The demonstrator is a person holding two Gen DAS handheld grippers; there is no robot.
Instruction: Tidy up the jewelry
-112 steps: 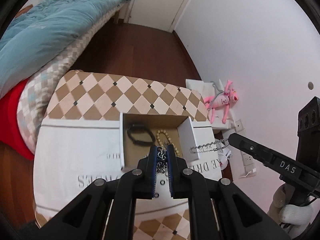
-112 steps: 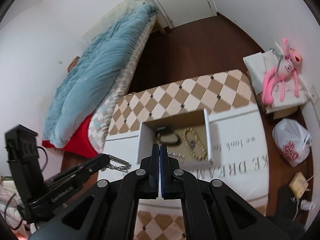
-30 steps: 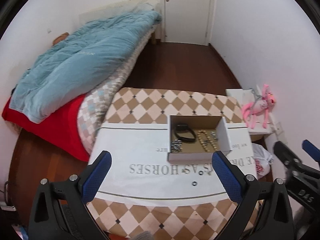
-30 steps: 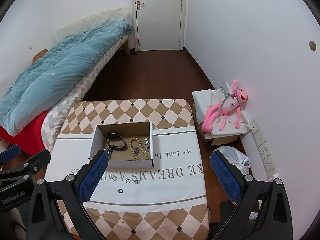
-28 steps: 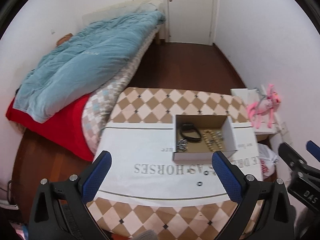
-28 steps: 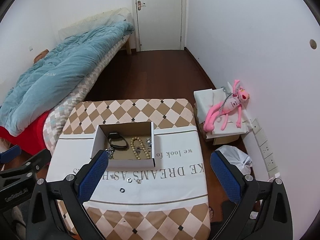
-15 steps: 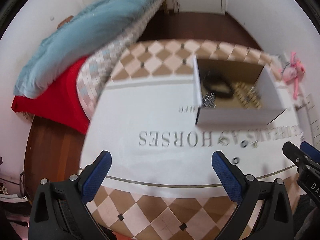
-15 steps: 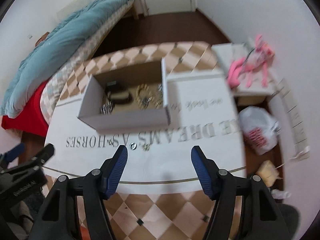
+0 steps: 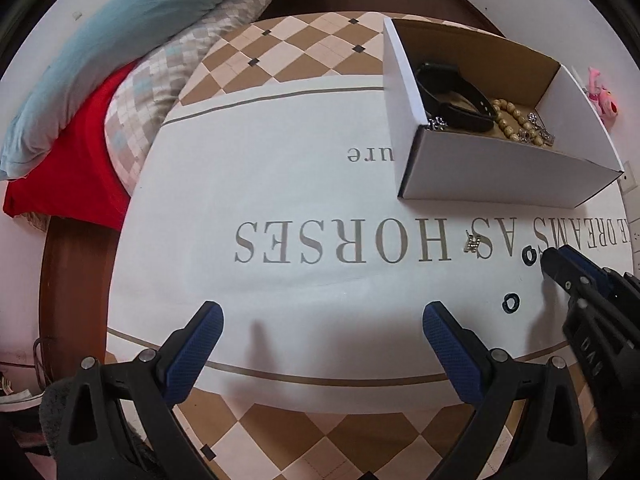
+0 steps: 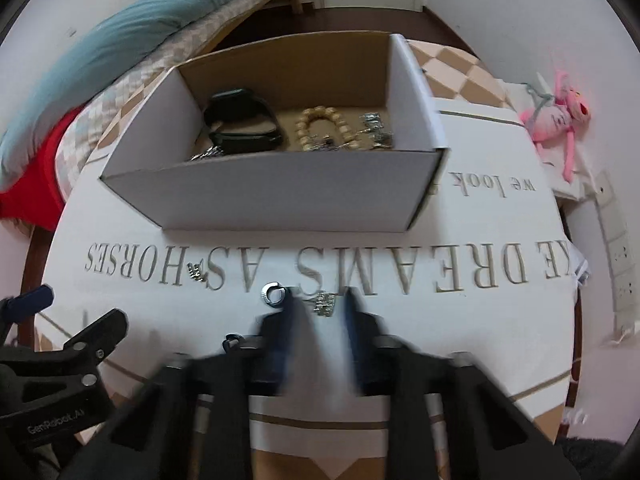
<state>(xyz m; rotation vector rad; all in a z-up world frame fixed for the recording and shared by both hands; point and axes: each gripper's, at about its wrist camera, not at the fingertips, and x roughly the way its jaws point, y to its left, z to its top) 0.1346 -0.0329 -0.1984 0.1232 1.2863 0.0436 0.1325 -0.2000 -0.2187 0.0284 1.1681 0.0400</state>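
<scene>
A white cardboard box [image 10: 280, 188] [image 9: 500, 184] on the lettered cloth holds a black watch band [image 10: 240, 124], a wooden bead bracelet [image 10: 324, 128] and silver pieces. Loose on the cloth lie a silver ring [image 10: 274, 294], a small silver piece [image 10: 325, 303], a silver clip [image 10: 196, 271] [image 9: 473, 243] and two dark rings [image 9: 529, 256] [image 9: 511, 303]. My right gripper [image 10: 318, 320] is open low over the cloth, its blurred fingers either side of the small silver piece. My left gripper [image 9: 320, 340] is wide open and empty above the cloth's near part.
A bed with a blue quilt [image 9: 120, 32] and red sheet [image 9: 72, 152] stands at the left. A pink plush toy [image 10: 556, 120] lies on a low stand at the right. The table's checkered front edge [image 9: 320, 440] is close below the grippers.
Both grippers have dropped from high above down close to the cloth. The right jaws have narrowed from wide open to a small gap around the silver piece. The left stays wide open.
</scene>
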